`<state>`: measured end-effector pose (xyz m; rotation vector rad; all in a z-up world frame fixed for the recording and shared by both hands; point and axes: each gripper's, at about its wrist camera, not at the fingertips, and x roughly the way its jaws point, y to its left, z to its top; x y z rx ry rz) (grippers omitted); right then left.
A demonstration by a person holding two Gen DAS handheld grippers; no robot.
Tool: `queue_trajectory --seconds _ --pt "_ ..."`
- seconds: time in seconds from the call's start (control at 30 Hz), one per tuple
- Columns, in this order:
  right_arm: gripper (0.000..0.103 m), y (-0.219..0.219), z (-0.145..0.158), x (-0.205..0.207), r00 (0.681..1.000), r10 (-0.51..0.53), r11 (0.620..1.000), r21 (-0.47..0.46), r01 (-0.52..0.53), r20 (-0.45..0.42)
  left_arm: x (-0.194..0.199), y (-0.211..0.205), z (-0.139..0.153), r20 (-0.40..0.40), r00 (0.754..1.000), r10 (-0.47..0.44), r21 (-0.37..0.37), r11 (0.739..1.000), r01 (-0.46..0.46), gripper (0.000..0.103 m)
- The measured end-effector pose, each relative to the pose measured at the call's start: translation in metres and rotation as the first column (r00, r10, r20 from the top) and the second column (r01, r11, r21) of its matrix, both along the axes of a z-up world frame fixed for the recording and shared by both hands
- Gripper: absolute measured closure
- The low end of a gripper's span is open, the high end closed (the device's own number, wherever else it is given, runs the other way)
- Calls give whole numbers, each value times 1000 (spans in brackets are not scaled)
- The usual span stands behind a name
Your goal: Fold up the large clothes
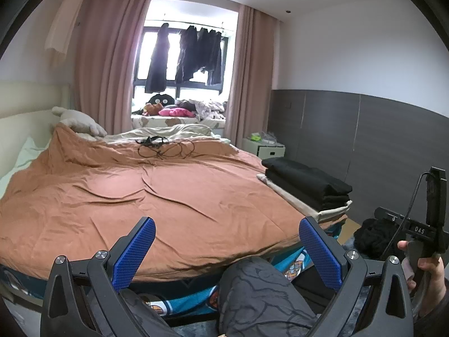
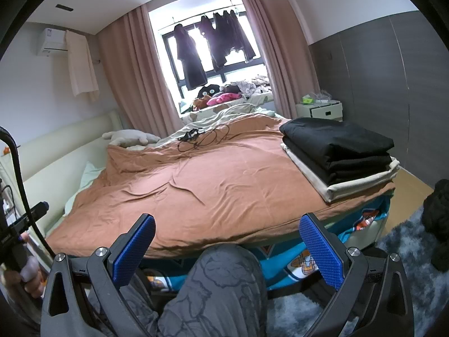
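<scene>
Hovering with left gripper (image 1: 226, 248) and right gripper (image 2: 227, 245) jaws wide, empty; probably reaching next for dark heap (image 2: 437, 224), grabbing edges evenly.

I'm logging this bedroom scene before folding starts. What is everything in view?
folded clothes stack: one, black on cream, bed's near right corner
bedspread: one, rust orange, covering bed
cables: one tangle, black, far side of bed
plush toy: one, beige, by headboard
hanging clothes: several, dark, window rail
curtains: two, dusty pink, beside window
nightstand: one, white, right of bed
air conditioner: one, white, left wall
dark knit heap: one, black, floor right
left hand-held gripper: blue pads, open
right hand-held gripper: blue pads, open
knee: grey patterned trousers, below both
</scene>
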<state>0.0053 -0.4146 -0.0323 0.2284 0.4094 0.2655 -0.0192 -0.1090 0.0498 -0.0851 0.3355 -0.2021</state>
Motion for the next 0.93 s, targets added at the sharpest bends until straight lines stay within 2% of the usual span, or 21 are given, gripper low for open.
queue_trajectory --seconds 0.5,0.67,0.8,0.93 --pt "0 1 3 0 1000 13 1000 2 -13 22 6 6 1 -17 1000 0 -19 1000 0 0" --pt "0 4 3 0 999 25 1000 -6 -25 22 1 10 2 1 1000 -7 -18 1000 7 0" --pt "0 5 3 0 999 28 1000 -10 -28 21 -5 8 3 26 1000 -1 12 1000 1 0" --pt "0 3 4 2 999 25 1000 -8 -25 19 -7 10 5 26 1000 -5 3 1000 5 0"
